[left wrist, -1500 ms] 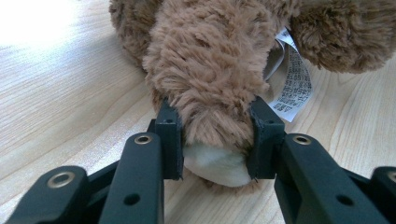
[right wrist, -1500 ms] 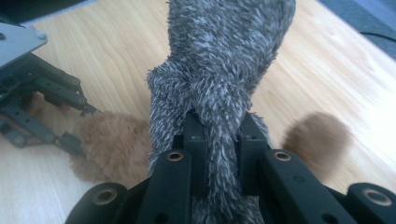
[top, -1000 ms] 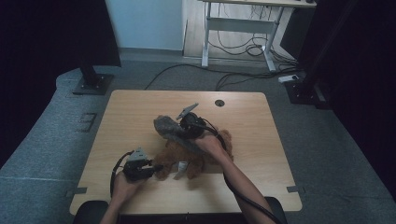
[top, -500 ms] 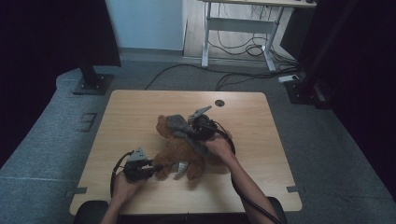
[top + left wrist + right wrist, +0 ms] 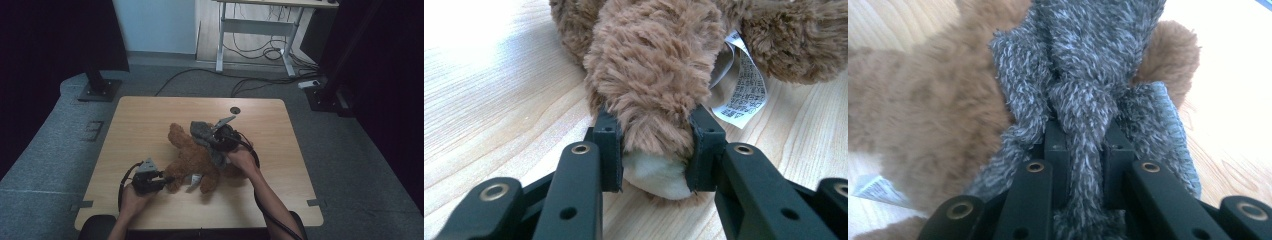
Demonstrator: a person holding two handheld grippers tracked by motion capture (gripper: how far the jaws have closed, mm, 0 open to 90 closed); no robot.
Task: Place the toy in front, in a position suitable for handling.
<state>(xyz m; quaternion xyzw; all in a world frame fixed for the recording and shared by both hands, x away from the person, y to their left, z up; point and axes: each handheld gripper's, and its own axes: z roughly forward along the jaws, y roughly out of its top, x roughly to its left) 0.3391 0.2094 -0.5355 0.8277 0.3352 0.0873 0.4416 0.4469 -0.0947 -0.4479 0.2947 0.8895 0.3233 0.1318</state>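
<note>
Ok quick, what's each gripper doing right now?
Left gripper: shut on the plush toy's leg.
Right gripper: shut on the grey scarf.

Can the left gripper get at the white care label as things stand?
Probably not right now: the left gripper is clamped on the teddy bear's leg. The care label lies uncovered beside it, so once released the way looks free.

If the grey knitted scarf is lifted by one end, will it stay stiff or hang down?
The grey scarf probably hangs limp: it bunches between the right gripper jaws. Its fuzzy knit should not slip much. It looks light, draped over the plush bear.
</note>
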